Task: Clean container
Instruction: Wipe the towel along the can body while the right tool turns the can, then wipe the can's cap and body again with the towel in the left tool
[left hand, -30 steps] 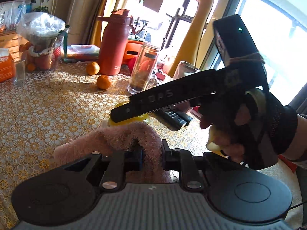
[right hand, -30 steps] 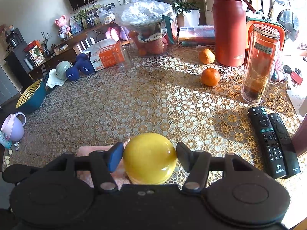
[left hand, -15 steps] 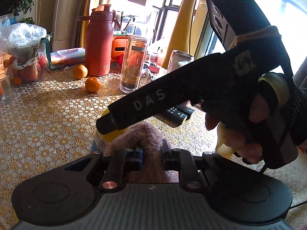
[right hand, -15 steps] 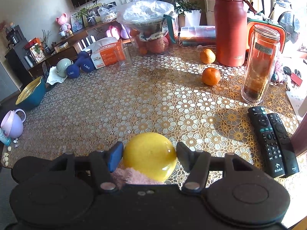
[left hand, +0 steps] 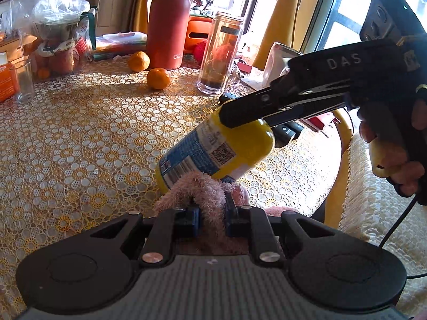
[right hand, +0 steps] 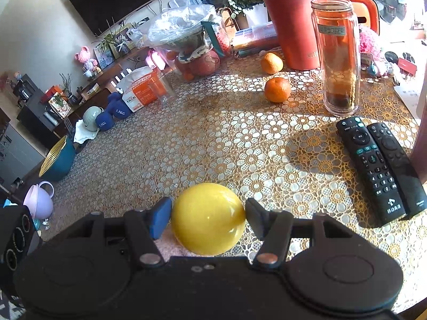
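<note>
The right gripper (right hand: 208, 217), clamped on the yellow container (left hand: 216, 149), has tilted it onto the pink cloth (left hand: 202, 192) pinched by the left gripper (left hand: 210, 220), so wiping can begin.

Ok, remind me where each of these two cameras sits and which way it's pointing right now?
Left wrist: rides the left claw, facing across the lace-covered table toward the windows; shows its fingers pinching a pink fluffy cloth, plus the right claw and a gloved hand.
Right wrist: rides the right claw, facing along the table toward the room; shows its fingers clamping the yellow rounded container.
Shared: the container, the red flask, the oranges and the glass jar.
</note>
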### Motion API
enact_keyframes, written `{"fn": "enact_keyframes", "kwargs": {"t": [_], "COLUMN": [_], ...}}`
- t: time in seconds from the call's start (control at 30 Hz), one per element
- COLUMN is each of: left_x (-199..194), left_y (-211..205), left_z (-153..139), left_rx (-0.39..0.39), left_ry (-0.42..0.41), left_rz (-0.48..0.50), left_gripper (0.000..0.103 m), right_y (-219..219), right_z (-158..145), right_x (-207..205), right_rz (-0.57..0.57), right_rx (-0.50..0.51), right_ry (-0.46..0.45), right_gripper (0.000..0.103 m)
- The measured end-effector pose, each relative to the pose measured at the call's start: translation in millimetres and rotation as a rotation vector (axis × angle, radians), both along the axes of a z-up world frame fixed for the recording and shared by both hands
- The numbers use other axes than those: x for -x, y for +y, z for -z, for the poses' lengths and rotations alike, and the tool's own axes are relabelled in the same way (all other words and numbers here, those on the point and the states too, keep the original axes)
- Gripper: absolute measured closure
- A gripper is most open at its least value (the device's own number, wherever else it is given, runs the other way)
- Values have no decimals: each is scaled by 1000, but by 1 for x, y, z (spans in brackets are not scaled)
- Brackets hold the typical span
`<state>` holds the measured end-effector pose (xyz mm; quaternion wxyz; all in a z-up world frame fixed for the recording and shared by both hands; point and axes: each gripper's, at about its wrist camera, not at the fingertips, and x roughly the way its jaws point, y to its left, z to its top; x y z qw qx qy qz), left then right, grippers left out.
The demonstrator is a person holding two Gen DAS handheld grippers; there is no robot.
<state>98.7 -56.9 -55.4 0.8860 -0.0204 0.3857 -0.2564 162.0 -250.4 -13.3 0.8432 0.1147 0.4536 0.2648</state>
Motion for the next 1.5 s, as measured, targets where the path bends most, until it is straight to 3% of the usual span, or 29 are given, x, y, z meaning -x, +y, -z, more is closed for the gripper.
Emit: {"fn": "enact_keyframes", "kwargs": {"t": [0.27,0.43,0.63,0.77,0.93,1.07,1.17,1.5], "left_x": [9,18,12,3,-3,-10,-19,-37], "left_y": [28,58,57,47,38,46,67,97], "left_z": [-10,-43,-87,-95,-77,-55,-46,-1], "left_rx": [62,149,198,228,233,232,288,193], "left_ry": [5,-49,-145,-145,-81,-35,-4,90], "left_rz": [-92,-150,-102,-38,25,-21,-72,-170], "left_gripper": [87,86,86,86,86,87,86,86], "right_y": [-6,-3,13,32,60,80,87,99], "right_z": [8,11,9,3,-9,-14,-14,-17], "right_x": [13,22,37,49,63,71,74,73], "right_rz": [14,-8,-75,-159,-303,-403,-436,-525], "right_rx": [-37,-30,34,114,236,311,342,371], "right_ry": [-5,-37,-116,-194,-311,-383,-409,-438], "right_gripper": [43,43,43,43,43,43,43,43]}}
